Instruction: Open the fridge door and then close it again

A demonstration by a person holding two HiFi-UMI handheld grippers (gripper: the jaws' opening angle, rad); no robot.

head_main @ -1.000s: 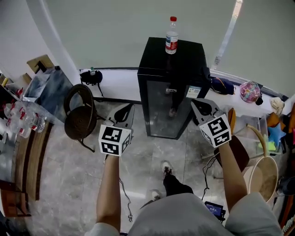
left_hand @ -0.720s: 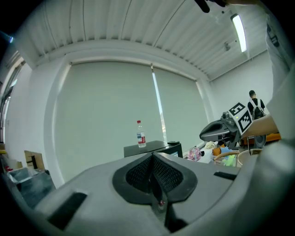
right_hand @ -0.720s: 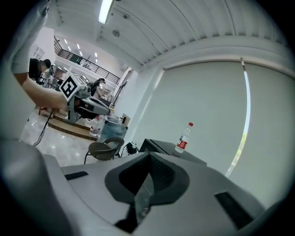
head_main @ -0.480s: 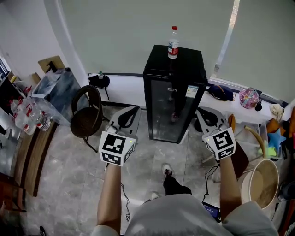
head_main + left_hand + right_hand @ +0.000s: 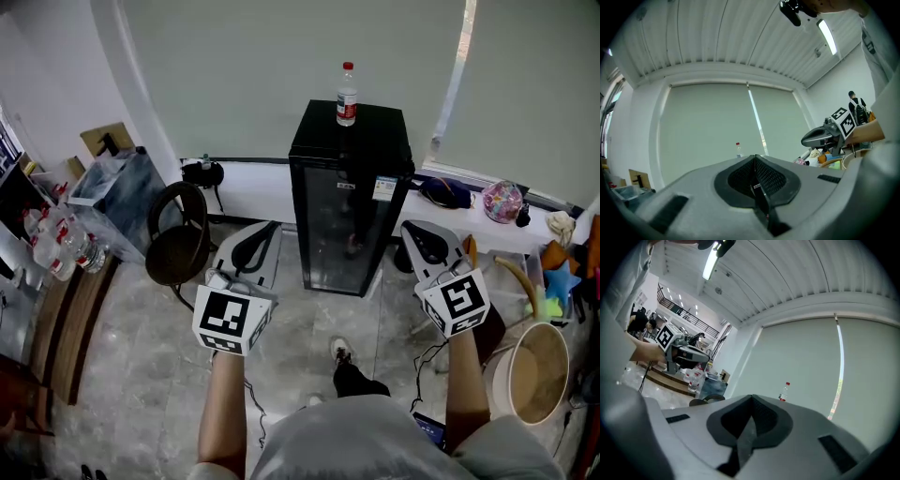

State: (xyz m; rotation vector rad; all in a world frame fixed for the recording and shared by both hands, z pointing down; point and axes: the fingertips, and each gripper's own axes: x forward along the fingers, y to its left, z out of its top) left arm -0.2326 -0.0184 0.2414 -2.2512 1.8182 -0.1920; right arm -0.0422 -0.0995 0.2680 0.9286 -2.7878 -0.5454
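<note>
Black glass-door mini fridge (image 5: 349, 211) stands on the floor at the far wall, door shut. We note a clear plastic bottle with a red cap (image 5: 347, 94) upright on its top. Left hand-held gripper (image 5: 265, 232) and right hand-held gripper (image 5: 412, 230) flank the fridge on the near side, apart from it. Both have jaws pressed together on nothing. Dark round chair (image 5: 178, 239) stands left of the fridge.

The head view looks steeply down from in front of the fridge (image 5: 349, 202), well apart from it. The left gripper view and right gripper view face level toward the fridge; all three share the bottle (image 5: 347, 95) atop it.
</note>
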